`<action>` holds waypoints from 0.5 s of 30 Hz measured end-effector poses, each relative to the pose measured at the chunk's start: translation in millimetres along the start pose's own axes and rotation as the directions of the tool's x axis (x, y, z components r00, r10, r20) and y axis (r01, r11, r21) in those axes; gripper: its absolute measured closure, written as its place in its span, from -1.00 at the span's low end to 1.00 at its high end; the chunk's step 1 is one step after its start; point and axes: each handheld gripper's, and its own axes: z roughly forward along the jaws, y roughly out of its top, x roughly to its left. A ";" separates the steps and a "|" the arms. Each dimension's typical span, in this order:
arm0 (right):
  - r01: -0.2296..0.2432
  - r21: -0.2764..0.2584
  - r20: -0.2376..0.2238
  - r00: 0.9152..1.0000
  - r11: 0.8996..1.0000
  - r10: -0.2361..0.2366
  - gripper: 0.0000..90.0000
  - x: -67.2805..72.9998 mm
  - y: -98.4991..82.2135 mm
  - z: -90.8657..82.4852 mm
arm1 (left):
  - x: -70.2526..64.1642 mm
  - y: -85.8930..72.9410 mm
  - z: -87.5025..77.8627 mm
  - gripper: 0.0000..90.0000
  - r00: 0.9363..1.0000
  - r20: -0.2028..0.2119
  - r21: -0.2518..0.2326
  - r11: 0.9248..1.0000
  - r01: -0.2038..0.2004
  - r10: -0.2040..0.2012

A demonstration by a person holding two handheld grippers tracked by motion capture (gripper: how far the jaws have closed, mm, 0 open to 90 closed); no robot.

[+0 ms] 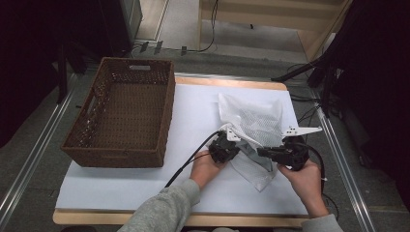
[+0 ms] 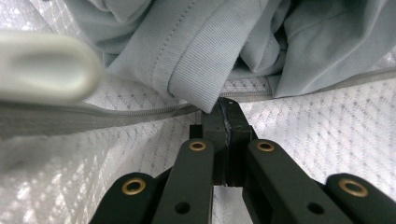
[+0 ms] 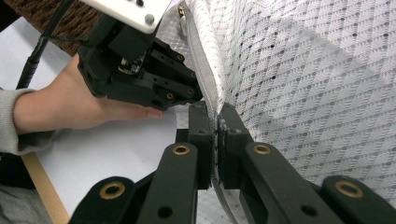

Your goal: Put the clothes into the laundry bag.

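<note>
A white mesh laundry bag [image 1: 251, 121] lies on the white sheet right of centre, with a pale grey garment [image 2: 210, 46] inside its open mouth. My left gripper [image 1: 237, 145] is at the bag's left side. Its jaws [image 2: 227, 109] are shut on the bag's zipper edge, right below the garment's hem. My right gripper [image 1: 262, 152] comes in from the right. It [image 3: 217, 112] is shut on the same zipper edge of the mesh bag [image 3: 303, 70], a short way from the left gripper [image 3: 140, 70]. A hand holds each gripper.
An empty brown wicker basket [image 1: 116, 157] stands at the left of the table. The white sheet [image 1: 145, 188] covers the wooden tabletop. A blurred white rounded piece [image 2: 46, 67] hangs close to the left gripper's camera. Cables lie on the floor behind the table.
</note>
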 end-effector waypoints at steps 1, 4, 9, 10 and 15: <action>-0.003 0.000 -0.001 1.000 1.000 0.003 0.94 -0.3 -0.1 -0.2 | 1.9 0.9 -0.8 1.00 1.000 0.015 0.010 1.000 0.011 -0.011; -0.009 -0.002 0.000 1.000 1.000 0.009 0.94 -0.9 -0.4 -0.6 | 1.6 0.8 -3.4 1.00 0.999 0.039 0.021 1.000 0.011 -0.012; -0.009 -0.002 0.000 1.000 1.000 0.009 0.94 -0.6 -0.2 -0.6 | -2.9 -0.6 -15.3 1.00 0.996 0.081 0.005 1.000 0.023 -0.023; -0.009 -0.002 0.001 1.000 1.000 0.009 0.94 -0.6 -0.3 -0.7 | -3.7 -1.3 -19.2 1.00 0.996 0.085 0.004 1.000 0.018 -0.019; -0.010 0.000 0.004 1.000 1.000 0.010 0.94 -0.9 -0.3 -0.4 | -9.9 -4.0 -42.4 1.00 0.990 0.140 -0.025 0.999 0.023 -0.019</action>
